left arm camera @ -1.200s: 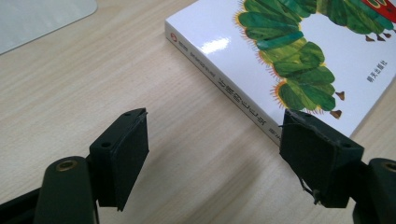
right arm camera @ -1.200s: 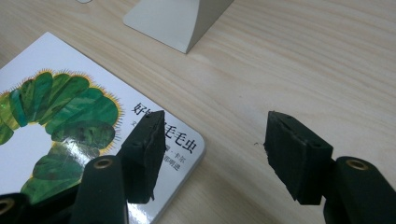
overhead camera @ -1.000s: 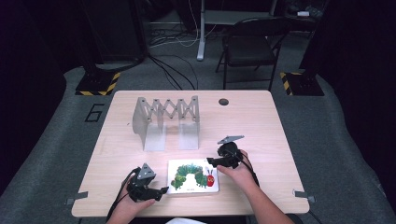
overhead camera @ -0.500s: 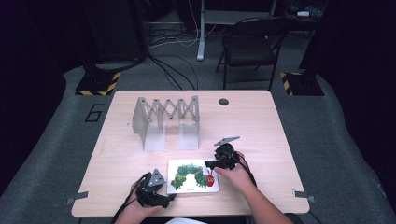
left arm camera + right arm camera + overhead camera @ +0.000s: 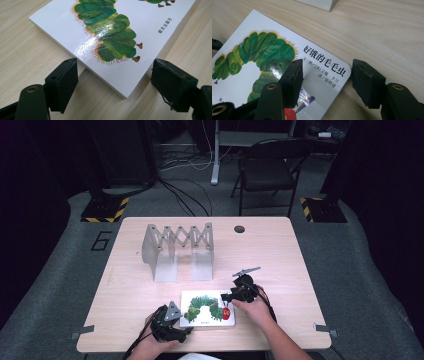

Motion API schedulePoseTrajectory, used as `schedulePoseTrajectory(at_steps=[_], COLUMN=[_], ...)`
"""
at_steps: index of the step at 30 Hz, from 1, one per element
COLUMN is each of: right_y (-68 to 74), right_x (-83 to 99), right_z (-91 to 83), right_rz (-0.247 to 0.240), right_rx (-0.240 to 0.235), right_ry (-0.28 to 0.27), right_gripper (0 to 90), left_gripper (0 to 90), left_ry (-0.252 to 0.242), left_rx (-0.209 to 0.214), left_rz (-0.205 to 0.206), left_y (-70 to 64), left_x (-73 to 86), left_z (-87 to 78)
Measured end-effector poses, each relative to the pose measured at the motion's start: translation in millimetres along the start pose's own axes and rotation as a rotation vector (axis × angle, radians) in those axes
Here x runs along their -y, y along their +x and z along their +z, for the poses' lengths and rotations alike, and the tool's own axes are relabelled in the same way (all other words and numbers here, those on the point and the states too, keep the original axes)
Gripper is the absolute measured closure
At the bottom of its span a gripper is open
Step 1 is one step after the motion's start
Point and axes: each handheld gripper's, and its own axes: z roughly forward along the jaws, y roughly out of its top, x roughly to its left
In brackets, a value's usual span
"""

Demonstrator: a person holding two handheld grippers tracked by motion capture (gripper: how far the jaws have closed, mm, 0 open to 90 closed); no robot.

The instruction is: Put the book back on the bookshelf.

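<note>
Both tools sit at the book's ends with their jaws spread. Left tool [image 5: 172, 327] lies low at the near left corner of the picture book [image 5: 207, 308]; in the left gripper view [image 5: 117, 87] its two black pads stand wide apart, one on each side of that corner, and neither one touches the cover or the edge. Right tool [image 5: 235, 295] is at the book's right end; in the right gripper view [image 5: 325, 82] one pad rests over the cover beside the printed title, the other stands off the book above the bare wood, so the rounded corner lies between them, not clamped.

That book lies flat, cover up, near the front edge of the surface [image 5: 280, 250], slightly right of its middle. Its white cover [image 5: 249, 75] carries a green caterpillar, with a red patch toward the right end.

Behind the book, well apart from it, stands a grey folding rack [image 5: 177, 250] with a scissor lattice across its top and upright panels; its foot shows as a pale block in the right gripper view [image 5: 318, 3]. A round dark grommet hole [image 5: 239, 229] sits near the far edge. Beyond the surface stands a black folding chair [image 5: 267, 172]. Nothing lies between either tool and the book.
</note>
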Motion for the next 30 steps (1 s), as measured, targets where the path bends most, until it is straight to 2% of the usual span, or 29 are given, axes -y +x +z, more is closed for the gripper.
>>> schedulePoseTrajectory(at_steps=[1, 6, 7, 9, 14, 18, 21, 26, 30], right_y=[-0.9, 0.2, 0.2, -0.8, -0.8, 0.0, 1.1, 2.0, 2.8], right_x=[0.5, 1.7, 1.8, 1.9, 1.2, 0.5, 0.4, 0.0, 0.0], right_z=[-0.9, -1.7, -1.7, -1.9, -2.6, -3.2, -4.6, -7.1, -9.3], right_rz=[0.024, 0.040, 0.044, 0.050, 0.080, 0.058, 0.056, 0.052, 0.049], right_rx=[-0.002, 0.002, 0.001, -0.004, -0.008, 0.001, 0.001, 0.002, -0.002], right_ry=[-0.004, -0.006, -0.007, -0.010, -0.004, -0.006, -0.010, -0.015, -0.022], right_gripper=[43.5, 42.6, 42.4, 42.4, 43.2, 43.2, 43.3, 44.0, 44.0], left_gripper=[20.3, 19.6, 18.8, 17.2, 14.2, 13.9, 13.6, 12.3, 11.2], left_ry=[-0.008, -0.012, -0.021, -0.018, -0.004, -0.004, -0.004, -0.003, -0.020], left_rx=[-0.010, -0.018, -0.027, -0.039, -0.035, -0.037, -0.027, -0.035, -0.032], left_rz=[-0.008, -0.020, -0.034, -0.027, -0.026, -0.028, -0.028, -0.031, -0.043], left_y=[-1.5, -6.3, -8.9, -9.3, -10.3, -10.5, -10.2, -10.9, -11.8], left_x=[0.0, 1.1, 1.3, 0.8, -0.3, -0.4, -0.4, -0.3, 0.2], left_z=[1.0, 0.8, 2.0, 2.5, 3.0, 3.3, 3.2, 3.8, 5.6])
